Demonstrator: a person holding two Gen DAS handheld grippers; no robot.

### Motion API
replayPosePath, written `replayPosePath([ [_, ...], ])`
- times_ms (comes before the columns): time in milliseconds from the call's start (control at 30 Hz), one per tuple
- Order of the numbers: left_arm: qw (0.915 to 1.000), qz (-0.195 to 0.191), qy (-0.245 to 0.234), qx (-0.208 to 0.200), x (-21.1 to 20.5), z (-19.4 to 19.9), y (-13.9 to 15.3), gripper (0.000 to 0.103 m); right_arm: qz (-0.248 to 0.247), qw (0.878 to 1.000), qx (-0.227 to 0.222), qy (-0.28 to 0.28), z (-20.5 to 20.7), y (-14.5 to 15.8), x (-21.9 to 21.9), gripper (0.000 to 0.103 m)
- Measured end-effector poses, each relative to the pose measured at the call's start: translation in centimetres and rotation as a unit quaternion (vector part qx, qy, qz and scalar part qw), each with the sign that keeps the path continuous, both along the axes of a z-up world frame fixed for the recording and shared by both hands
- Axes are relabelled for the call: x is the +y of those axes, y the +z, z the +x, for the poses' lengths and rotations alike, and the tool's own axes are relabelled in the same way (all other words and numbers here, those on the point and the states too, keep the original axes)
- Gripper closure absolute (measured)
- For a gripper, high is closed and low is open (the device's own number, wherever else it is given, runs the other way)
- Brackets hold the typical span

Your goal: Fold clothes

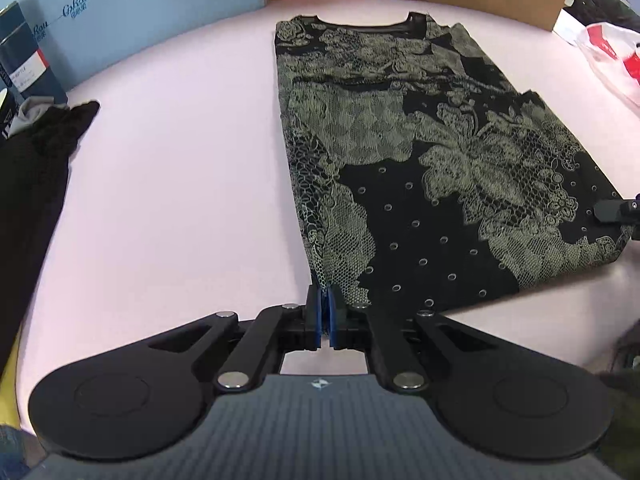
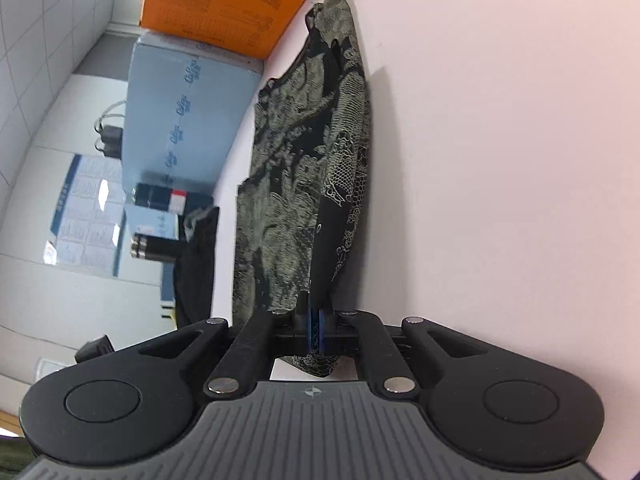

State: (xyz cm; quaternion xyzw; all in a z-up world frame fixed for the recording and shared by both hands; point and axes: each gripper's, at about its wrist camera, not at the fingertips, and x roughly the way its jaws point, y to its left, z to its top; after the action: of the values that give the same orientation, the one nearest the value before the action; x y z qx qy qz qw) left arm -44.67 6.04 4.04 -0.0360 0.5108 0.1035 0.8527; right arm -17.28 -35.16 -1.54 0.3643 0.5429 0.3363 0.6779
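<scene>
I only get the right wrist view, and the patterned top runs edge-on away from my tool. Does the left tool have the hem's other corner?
Observer: Yes, the left tool is shut on the near left hem corner of the top.
Operator: Is the rest lying flat?
Observer: Mostly flat on the pink table, with the neckline at the far end.
Operator: Anything off to the right that I can't see?
Observer: A white and red plastic bag lies past the top's far right edge, apart from it.
</scene>
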Motion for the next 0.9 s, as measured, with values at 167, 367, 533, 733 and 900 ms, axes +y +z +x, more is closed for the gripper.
replayPosePath([
  [167,0.9996,-0.017,0.016,-0.015,1.6,0.5,0.9,0.085,-0.014,0.999,-0.019,-0.036,0.6,1.1,-2.2,0.058],
  [367,0.9986,0.0,0.017,-0.051,3.0,-0.3,3.3,0.072,-0.029,0.995,-0.094,0.009,0.1,4.5,-2.5,0.057],
  [533,0.9965,0.025,-0.028,-0.074,0.6,2.2,3.1,0.065,-0.062,0.98,-0.15,0.112,0.8,5.4,1.2,0.057],
  [733,0.9963,0.057,-0.057,-0.03,-1.6,4.4,0.4,0.063,-0.121,0.971,-0.164,0.126,0.9,4.5,3.5,0.06],
  [900,0.9985,0.049,-0.026,0.002,0.8,4.3,-0.7,0.057,-0.162,0.966,-0.178,0.093,0.9,5.4,1.8,0.054],
])
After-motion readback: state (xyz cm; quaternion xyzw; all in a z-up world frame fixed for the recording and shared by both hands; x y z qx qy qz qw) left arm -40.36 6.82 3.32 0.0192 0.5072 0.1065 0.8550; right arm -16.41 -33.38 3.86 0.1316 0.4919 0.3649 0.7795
